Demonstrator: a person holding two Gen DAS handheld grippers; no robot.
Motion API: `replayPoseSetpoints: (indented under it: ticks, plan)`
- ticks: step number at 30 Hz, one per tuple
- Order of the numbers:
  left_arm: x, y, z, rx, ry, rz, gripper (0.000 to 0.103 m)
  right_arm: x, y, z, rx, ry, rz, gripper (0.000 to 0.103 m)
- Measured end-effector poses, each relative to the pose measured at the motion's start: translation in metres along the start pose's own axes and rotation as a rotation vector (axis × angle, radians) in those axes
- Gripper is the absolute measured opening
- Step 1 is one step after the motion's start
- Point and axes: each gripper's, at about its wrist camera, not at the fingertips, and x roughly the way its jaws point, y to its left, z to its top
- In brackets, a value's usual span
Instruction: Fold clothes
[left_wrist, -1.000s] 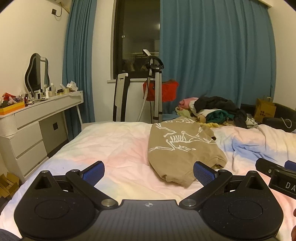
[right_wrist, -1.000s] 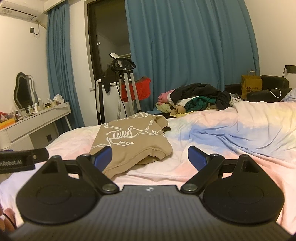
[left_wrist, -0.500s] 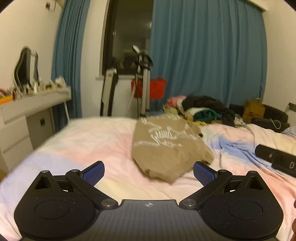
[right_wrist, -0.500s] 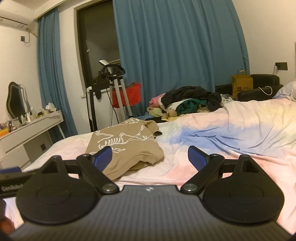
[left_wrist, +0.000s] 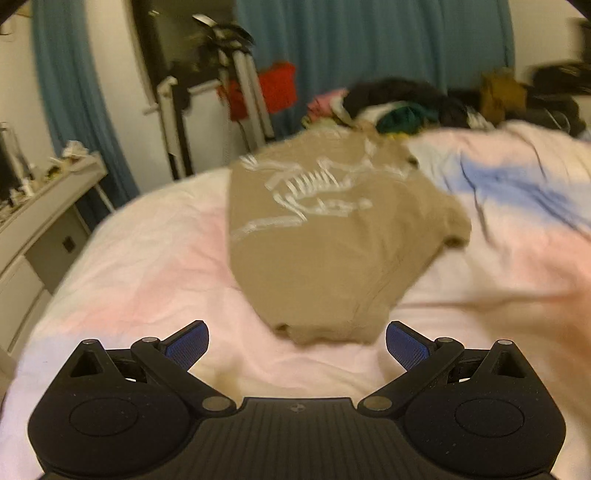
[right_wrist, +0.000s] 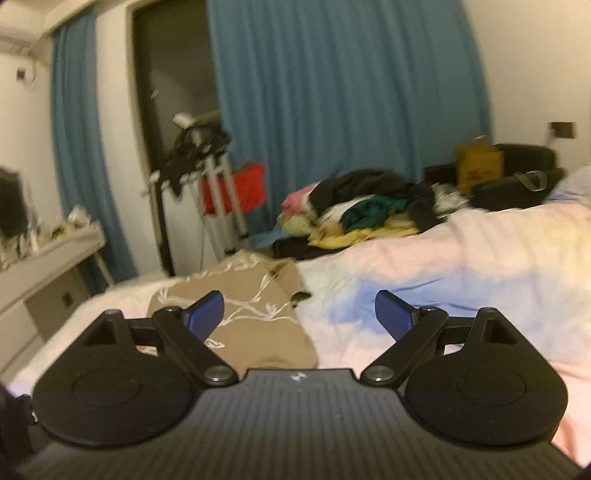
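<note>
Blue pads on your left gripper (left_wrist: 297, 345) stand spread wide with nothing between them; the near hem of the tan sweatshirt (left_wrist: 332, 236) lies just ahead of the gap, not touching either pad. Your right gripper (right_wrist: 299, 315) is likewise spread and empty, its left pad overlapping the sweatshirt in view, though contact cannot be confirmed through the motion blur.

The sweatshirt, printed with a white skeleton graphic, lies on the pastel bedsheet (left_wrist: 147, 266) in a narrow, compact shape with its sides apparently tucked under. Judge this as at least partly folded: it would fit a garment awaiting a final crosswise fold, or one already folded and set down. The views do not settle which, so verify the layering before you act on it.

At the far edge of the bed, a pile of loose clothes (right_wrist: 354, 210) sits unfolded, well apart from both grippers. Treat that pile as remaining work under the task. Beyond it hang the blue curtains (right_wrist: 332, 110); a white dresser (left_wrist: 40, 221) stands to the left of the bed.
</note>
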Motion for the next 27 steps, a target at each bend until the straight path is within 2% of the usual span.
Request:
replayPoseSetpoints:
  ticks: [4, 7, 10, 12, 14, 16, 18, 20, 22, 25, 27]
  plan:
    - [0.029, -0.015, -0.01, 0.063, 0.027, -0.021, 0.103, 0.049, -0.009, -0.028, -0.021, 0.12, 0.034, 0.09]
    - [0.044, -0.024, -0.01, 0.08, 0.01, 0.041, 0.103, 0.078, -0.014, -0.053, -0.023, 0.203, 0.046, 0.09]
    - [0.051, -0.011, 0.0, -0.014, -0.038, 0.124, 0.103, 0.095, -0.009, -0.069, 0.003, 0.258, 0.07, 0.09]
    - [0.05, 0.001, 0.007, -0.071, -0.092, 0.171, 0.103, 0.106, -0.001, -0.076, -0.025, 0.288, 0.107, 0.09]
    - [0.048, 0.013, 0.013, -0.129, -0.146, 0.217, 0.103, 0.111, 0.014, -0.082, -0.106, 0.304, 0.151, 0.09]
    - [0.048, 0.023, 0.018, -0.186, -0.186, 0.245, 0.103, 0.114, 0.024, -0.086, -0.155, 0.288, 0.171, 0.09]
    - [0.046, 0.03, 0.02, -0.235, -0.218, 0.26, 0.103, 0.116, 0.027, -0.087, -0.156, 0.253, 0.144, 0.09]
    - [0.042, 0.034, 0.022, -0.26, -0.254, 0.295, 0.103, 0.122, 0.019, -0.083, -0.109, 0.202, 0.097, 0.09]
    - [0.041, 0.031, 0.021, -0.245, -0.253, 0.276, 0.103, 0.127, 0.007, -0.08, -0.031, 0.163, 0.03, 0.09]
    - [0.038, 0.026, 0.019, -0.223, -0.251, 0.248, 0.103, 0.131, -0.015, -0.076, 0.117, 0.125, -0.002, 0.09]
    - [0.036, 0.023, 0.017, -0.208, -0.25, 0.23, 0.103, 0.131, -0.022, -0.072, 0.17, 0.102, -0.01, 0.09]
